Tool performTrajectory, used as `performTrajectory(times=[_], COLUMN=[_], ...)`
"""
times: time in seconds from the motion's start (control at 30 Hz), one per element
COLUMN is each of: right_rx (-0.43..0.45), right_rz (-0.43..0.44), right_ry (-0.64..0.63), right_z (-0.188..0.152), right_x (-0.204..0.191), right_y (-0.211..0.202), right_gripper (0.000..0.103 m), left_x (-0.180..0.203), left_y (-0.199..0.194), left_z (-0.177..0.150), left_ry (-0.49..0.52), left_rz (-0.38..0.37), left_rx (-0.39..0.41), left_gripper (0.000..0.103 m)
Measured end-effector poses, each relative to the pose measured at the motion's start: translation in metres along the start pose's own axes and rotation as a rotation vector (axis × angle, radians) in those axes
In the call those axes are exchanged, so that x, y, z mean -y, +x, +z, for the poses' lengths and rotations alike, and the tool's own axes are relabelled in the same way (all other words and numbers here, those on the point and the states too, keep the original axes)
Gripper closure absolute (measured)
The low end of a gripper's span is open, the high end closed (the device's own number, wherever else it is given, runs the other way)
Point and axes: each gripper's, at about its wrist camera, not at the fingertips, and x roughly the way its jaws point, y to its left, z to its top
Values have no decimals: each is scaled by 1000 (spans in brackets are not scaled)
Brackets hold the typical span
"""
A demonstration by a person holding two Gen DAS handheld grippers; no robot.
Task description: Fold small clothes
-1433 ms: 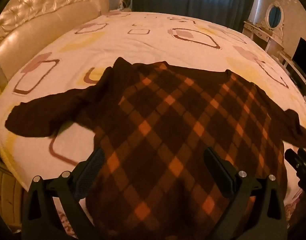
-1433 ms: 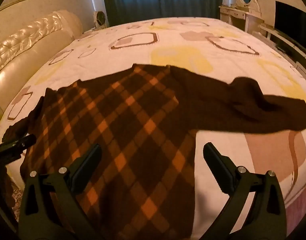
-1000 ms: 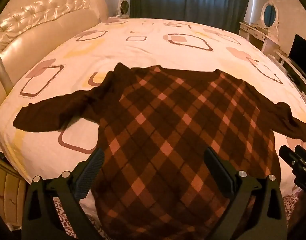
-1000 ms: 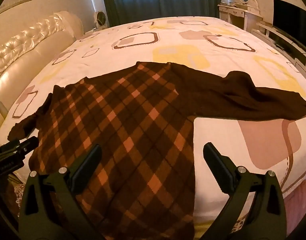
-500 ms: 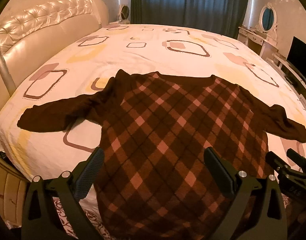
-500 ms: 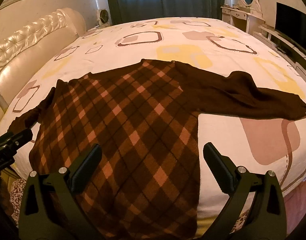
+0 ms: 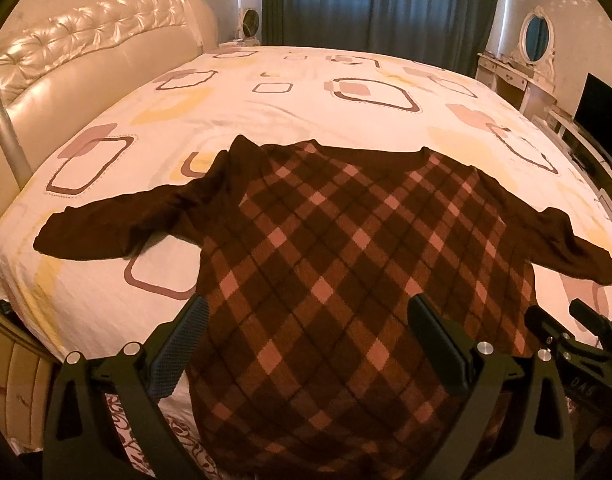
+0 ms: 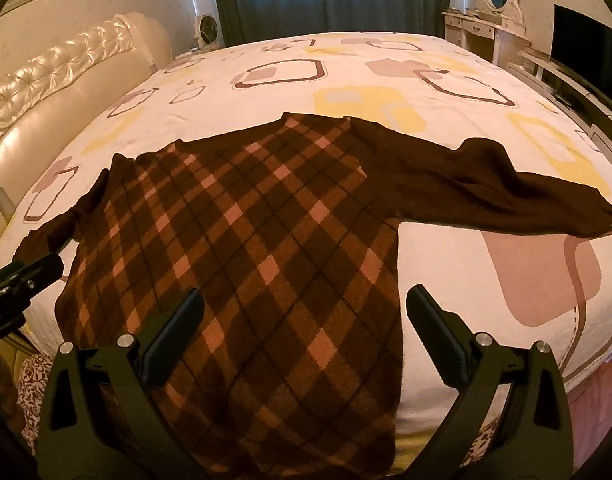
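A dark brown sweater [image 7: 346,248] with an orange-pink diamond check lies flat on the bed, sleeves spread left and right, hem hanging over the near edge. It also shows in the right wrist view [image 8: 257,248]. My left gripper [image 7: 306,316] is open and empty above the hem. My right gripper [image 8: 303,308] is open and empty above the sweater's right side near the hem. The right gripper shows at the right edge of the left wrist view [image 7: 578,336]; the left gripper shows at the left edge of the right wrist view [image 8: 21,280].
The bed [image 7: 306,92] has a white sheet with brown and yellow squares. A cream tufted headboard [image 7: 85,60] runs along the left. Dark blue curtains [image 7: 378,0] hang behind. A white dressing table with an oval mirror [image 7: 534,40] and a television [image 7: 598,108] stand at the right.
Both grippers have drawn back and risen from the sweater, so more of the bed and both sleeves show. Both stay open. The sweater has not moved.
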Motion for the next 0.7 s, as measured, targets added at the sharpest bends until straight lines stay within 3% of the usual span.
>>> performTrajectory(times=[0.7], right_rx=[-1], right_rz=[0], right_ry=[0], right_z=[-1], right_x=[0], right_y=[1], right_gripper=[2], left_x=[0], left_y=[1], left_z=[-4], left_ry=[-4], left_rz=[6], left_rx=[-2], left_gripper=[4])
